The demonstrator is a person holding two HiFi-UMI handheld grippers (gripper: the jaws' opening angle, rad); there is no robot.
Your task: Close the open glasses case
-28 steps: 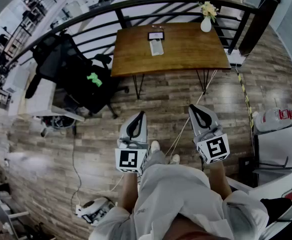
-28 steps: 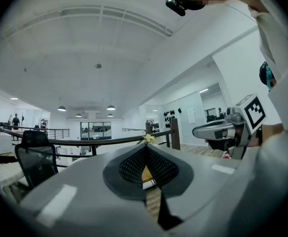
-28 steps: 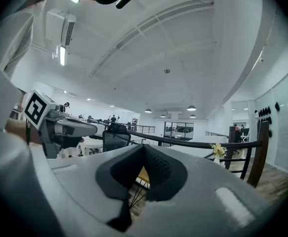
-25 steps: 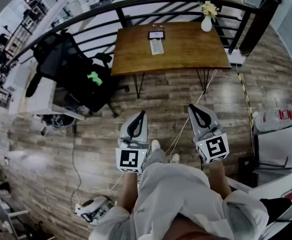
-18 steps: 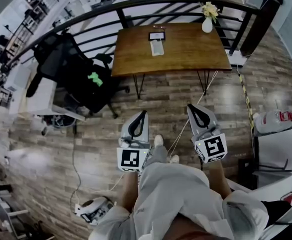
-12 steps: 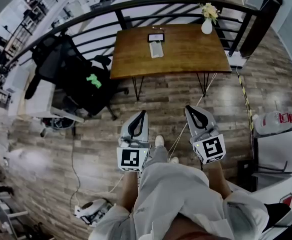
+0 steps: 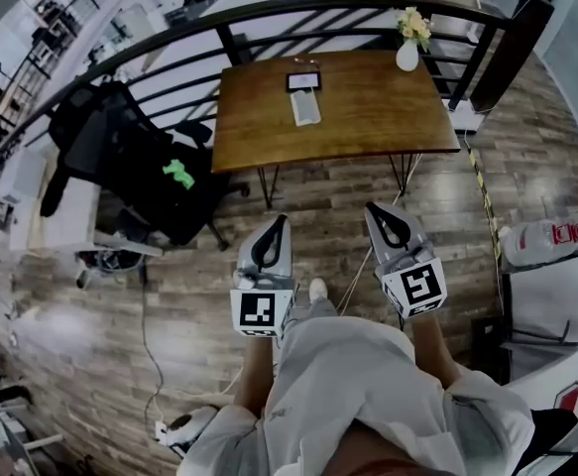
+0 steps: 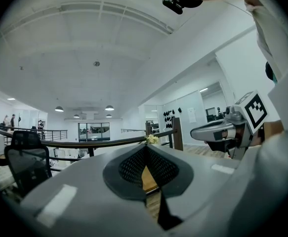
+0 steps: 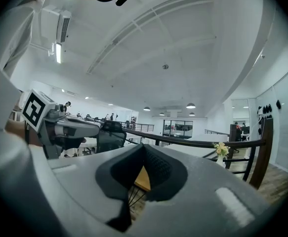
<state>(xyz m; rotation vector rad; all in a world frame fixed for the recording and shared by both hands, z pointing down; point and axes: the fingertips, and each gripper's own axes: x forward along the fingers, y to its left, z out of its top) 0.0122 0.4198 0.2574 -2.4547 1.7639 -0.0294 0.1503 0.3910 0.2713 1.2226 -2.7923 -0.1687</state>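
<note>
1. The glasses case [image 7: 305, 96] lies open near the back middle of the table [image 7: 378, 107]. It is well apart from both tools, and the person stands on the floor [image 7: 447, 181] short of the table.
2. Left tool [image 7: 280, 222]: jaws pressed together, nothing between them. Right tool [image 7: 372, 210]: the same, together and empty. Both are held out in front of the body, pointing toward the table.
3. The case reads as two halves laid flat end to end, a dark half on the far side and a pale half nearer. It's too small from here to say whether glasses sit inside, or which half is the lid.
4. Handling guess: a light, stiff, smooth shell. It will likely skate on the wood if pushed from one side only.
5. Where to grip: I'd pin one half down with one tool. The other tool then takes the free edge of the second half, opposite the hinge, and folds it over. Expect a snap at the end.
6. Other container: a white vase [image 7: 407, 54] at the table's far right corner holds yellow flowers [image 7: 413, 22]. It's well apart from the case, so knock risk is low.
</note>
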